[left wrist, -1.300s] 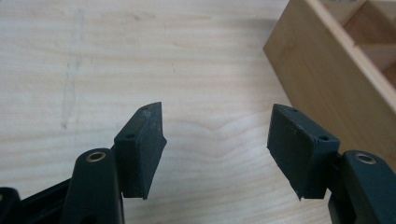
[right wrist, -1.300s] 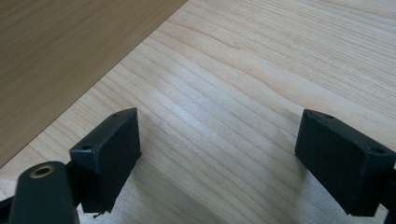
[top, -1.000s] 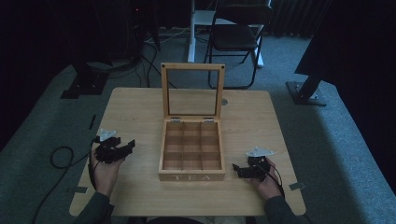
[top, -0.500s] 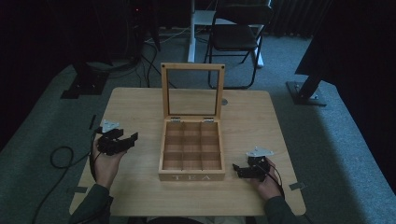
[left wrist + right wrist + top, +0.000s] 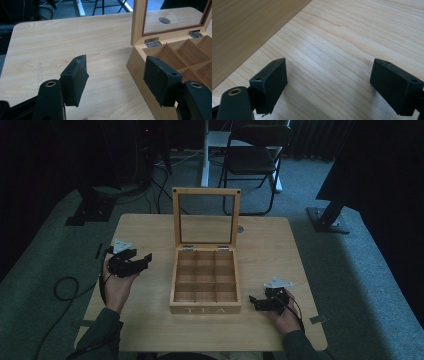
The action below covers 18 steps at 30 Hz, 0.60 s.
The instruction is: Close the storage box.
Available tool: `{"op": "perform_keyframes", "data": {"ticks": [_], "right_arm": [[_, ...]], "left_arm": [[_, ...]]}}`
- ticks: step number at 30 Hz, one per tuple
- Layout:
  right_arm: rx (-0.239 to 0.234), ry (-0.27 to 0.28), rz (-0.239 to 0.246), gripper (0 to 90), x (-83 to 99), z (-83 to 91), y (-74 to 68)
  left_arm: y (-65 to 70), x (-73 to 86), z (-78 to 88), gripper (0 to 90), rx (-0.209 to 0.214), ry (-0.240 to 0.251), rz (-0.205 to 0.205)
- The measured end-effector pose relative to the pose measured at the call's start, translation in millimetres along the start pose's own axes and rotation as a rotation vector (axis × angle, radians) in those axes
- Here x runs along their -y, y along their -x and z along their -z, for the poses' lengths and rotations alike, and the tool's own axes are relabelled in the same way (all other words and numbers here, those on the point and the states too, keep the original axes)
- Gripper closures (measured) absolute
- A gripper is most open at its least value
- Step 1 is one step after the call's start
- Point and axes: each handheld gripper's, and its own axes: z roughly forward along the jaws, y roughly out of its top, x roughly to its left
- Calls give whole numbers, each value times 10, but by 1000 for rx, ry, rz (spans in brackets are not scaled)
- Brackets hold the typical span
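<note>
Tea box [image 5: 205, 280] seen at the middle of the counter [image 5: 145, 227], wooden, its lid [image 5: 205, 218] raised upright on two hinges at the far edge. "TEA" is lettered on the near front wall, which faces the person; the lid frame stands toward the far side of the counter. No clear long axis can be told, since the box reads as roughly square from the high view. Interior is divided into a grid of small compartments; contents cannot be made out.

Left gripper [image 5: 142, 261] is held above the counter to the left of the box, apart from it, pointed toward its left wall. Jaws are spread wide with nothing between them. In the left gripper view, the gripper [image 5: 117, 75] is seen with the box's left wall [image 5: 140, 75] and a hinge [image 5: 152, 41] just beyond the right-hand jaw.

Right gripper [image 5: 255, 302] is held low near the box's near right corner, pointed toward it. Its jaws are spread wide and empty. In the right gripper view, the gripper [image 5: 328, 82] is seen over bare counter grain.

Chair [image 5: 257, 155] noted on the floor beyond the counter.
</note>
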Motion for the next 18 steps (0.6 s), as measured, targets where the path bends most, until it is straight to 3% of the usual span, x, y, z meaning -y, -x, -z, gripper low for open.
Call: {"op": "perform_keyframes", "data": {"ticks": [6,18], "right_arm": [[0,0,0,137,0,0,0],[0,0,0,137,0,0,0]], "left_arm": [[33,-118,-26,360,1,7,-42],[86,-296,-126,359,11,35,-66]]}}
